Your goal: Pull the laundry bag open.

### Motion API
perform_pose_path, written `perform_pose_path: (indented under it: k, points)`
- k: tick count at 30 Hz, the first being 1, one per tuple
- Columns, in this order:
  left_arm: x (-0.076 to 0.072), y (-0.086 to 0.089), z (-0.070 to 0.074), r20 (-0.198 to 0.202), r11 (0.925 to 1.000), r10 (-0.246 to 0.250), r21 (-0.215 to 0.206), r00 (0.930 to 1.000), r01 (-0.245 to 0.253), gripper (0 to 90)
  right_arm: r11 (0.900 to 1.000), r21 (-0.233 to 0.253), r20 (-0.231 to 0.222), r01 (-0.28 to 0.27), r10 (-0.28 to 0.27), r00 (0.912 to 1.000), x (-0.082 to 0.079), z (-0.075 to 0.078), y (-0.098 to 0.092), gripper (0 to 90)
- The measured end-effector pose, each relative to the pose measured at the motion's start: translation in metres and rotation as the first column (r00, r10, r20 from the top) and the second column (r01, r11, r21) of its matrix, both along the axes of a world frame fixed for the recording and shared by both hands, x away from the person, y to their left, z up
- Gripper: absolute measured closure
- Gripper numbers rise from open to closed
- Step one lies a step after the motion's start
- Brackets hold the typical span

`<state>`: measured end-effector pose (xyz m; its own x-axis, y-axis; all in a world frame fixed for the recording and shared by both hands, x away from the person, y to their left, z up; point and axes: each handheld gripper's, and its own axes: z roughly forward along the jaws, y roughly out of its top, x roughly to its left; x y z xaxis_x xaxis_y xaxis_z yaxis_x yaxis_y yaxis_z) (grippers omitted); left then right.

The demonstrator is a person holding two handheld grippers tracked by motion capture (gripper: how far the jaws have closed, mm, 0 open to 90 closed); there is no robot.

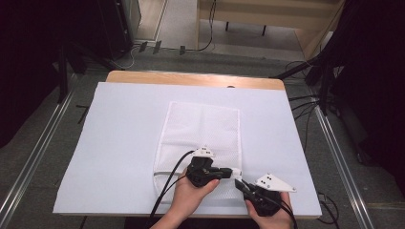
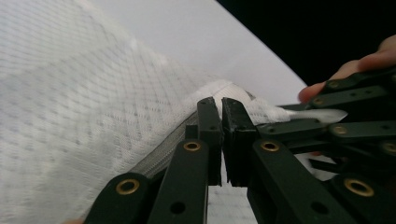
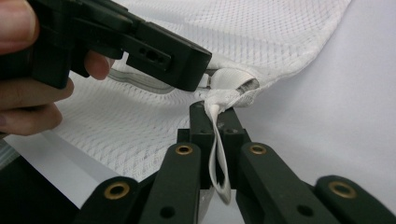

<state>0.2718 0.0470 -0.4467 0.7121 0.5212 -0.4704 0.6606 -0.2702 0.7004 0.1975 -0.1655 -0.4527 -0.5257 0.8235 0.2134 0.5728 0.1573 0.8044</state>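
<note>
a white mesh bag (image 1: 200,133) lies flat on a white sheet (image 1: 119,143) over the table (image 1: 191,78), its zipper (image 2: 161,156) edge nearest the person. the left gripper (image 1: 228,171) sits at the bag's near right corner, jaws nearly together, seemingly pinching the zipper end, though the grip itself is hard to see. the right gripper (image 3: 215,116), just beside it, is clamped on the bag's white loop (image 3: 218,158), which hangs between its jaws. no writing or labels can be read.
</note>
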Motion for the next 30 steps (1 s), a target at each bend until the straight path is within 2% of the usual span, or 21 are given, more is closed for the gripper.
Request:
perform_pose_path:
  k: [2, 8, 17, 30]
  points:
    - [0.0005, 0.0021, -0.0014, -0.006, 1.0, -0.004, -0.006, 1.0, 0.004, 87.5, 1.0, 0.014, 0.001, 0.002, -0.002, 1.0, -0.0002, 0.0006, -0.0019, 89.0]
    - [-0.0004, 0.0014, -0.002, -0.001, 1.0, -0.001, -0.004, 1.0, 0.001, 87.5, 1.0, -0.006, -0.003, -0.014, 0.014, 0.9999, -0.0008, 0.0017, -0.0001, 90.0]
    - [-0.0033, 0.0009, -0.0024, 0.024, 0.9999, -0.011, 0.012, 0.9996, 0.011, 87.4, 1.0, -0.026, 0.026, -0.005, 0.006, 0.9996, -0.0041, 0.0075, 0.001, 90.0]
    - [-0.006, 0.0068, -0.0037, 0.048, 0.9972, -0.024, 0.073, 0.9986, 0.02, 87.4, 0.997, -0.077, 0.041, 0.002, 0.001, 0.9992, -0.0051, 0.0061, 0.0058, 90.0]
